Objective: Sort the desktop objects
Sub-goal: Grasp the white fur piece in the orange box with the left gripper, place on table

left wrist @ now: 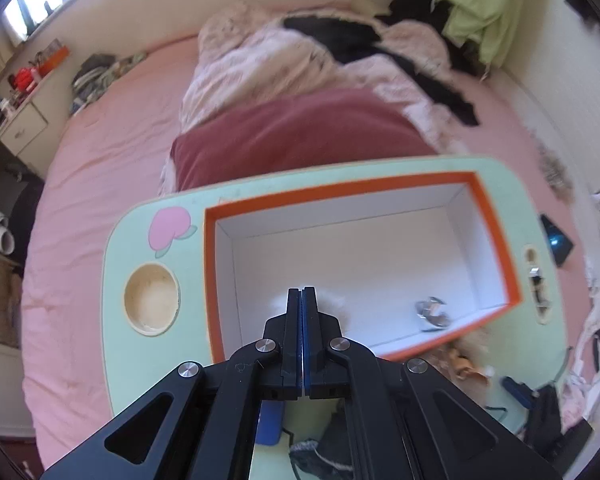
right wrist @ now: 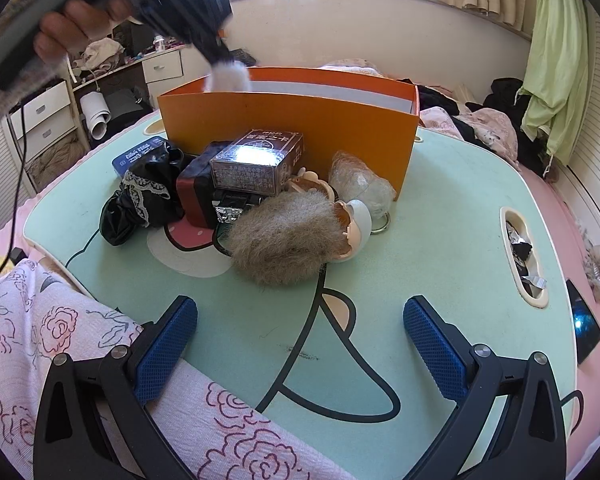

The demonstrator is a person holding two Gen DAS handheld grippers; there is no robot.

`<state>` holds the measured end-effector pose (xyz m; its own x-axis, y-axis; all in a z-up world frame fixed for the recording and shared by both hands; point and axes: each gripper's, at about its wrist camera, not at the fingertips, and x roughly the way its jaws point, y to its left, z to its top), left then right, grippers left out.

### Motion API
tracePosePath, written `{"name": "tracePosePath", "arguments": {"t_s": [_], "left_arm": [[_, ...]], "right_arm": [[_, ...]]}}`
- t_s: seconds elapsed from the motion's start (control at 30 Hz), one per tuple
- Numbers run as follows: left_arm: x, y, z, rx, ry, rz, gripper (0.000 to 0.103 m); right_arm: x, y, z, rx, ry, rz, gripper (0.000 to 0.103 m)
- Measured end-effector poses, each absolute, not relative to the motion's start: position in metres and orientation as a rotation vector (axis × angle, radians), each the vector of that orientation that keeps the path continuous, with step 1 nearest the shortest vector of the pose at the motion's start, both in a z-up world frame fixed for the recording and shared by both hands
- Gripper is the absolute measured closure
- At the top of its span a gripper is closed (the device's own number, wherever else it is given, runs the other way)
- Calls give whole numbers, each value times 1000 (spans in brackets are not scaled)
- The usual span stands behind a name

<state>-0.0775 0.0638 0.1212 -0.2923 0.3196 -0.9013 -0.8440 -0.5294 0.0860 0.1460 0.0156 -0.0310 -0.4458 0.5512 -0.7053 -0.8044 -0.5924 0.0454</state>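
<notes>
Floral fabric (right wrist: pixel 80 360) lies nearest, over the table's (right wrist: pixel 440 240) near edge, with the right hand-held gripper (right wrist: pixel 300 344) spread wide and empty above it, probably waiting its turn. Further left, the left hand-held gripper (right wrist: pixel 224 65) pinches a white fluffy tuft (right wrist: pixel 230 76) over the orange box (right wrist: pixel 284 128), jaws fully together, apparently to drop it inside. Unsorted clutter sits before the box: black lace cloth (right wrist: pixel 140 200), brown carton (right wrist: pixel 256 160), fur toy (right wrist: pixel 284 236).

White fluffy pompom (right wrist: pixel 229 75) above orange box (right wrist: pixel 288 120), brown furry doll (right wrist: pixel 288 236) on table
</notes>
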Motion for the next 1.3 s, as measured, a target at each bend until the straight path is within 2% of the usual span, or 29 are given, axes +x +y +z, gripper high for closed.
{"name": "tracePosePath", "arguments": {"t_s": [0.23, 0.43, 0.47, 0.53, 0.57, 0.6, 0.73, 0.87, 0.9, 1.17, 1.3], "left_arm": [[-55, 32, 142, -1052, 627, 1834, 102], [-36, 15, 127, -1034, 609, 1803, 102], [-35, 16, 120, -1032, 624, 1815, 97], [-33, 15, 111, -1011, 640, 1850, 76], [-32, 12, 108, -993, 628, 1871, 58], [-31, 7, 107, -972, 597, 1887, 45], [-19, -27, 103, -910, 490, 1885, 27], [-2, -68, 87, -836, 528, 1923, 9], [0, -78, 80, -824, 538, 1938, 7], [-2, -115, 21, -897, 545, 1935, 7], [2, -105, -2, -861, 571, 1978, 0]], "right_arm": [[146, 15, -31, -833, 482, 2084, 0], [146, 15, -32, -832, 483, 2082, 0], [145, 15, -32, -831, 484, 2081, 0], [146, 15, -32, -831, 484, 2079, 0], [145, 15, -32, -830, 485, 2079, 0], [145, 15, -32, -830, 484, 2079, 0], [145, 15, -32, -829, 485, 2076, 0], [145, 15, -32, -828, 485, 2075, 0], [145, 15, -32, -828, 486, 2074, 0], [145, 15, -32, -826, 487, 2071, 0], [145, 15, -33, -824, 488, 2066, 0]]}}
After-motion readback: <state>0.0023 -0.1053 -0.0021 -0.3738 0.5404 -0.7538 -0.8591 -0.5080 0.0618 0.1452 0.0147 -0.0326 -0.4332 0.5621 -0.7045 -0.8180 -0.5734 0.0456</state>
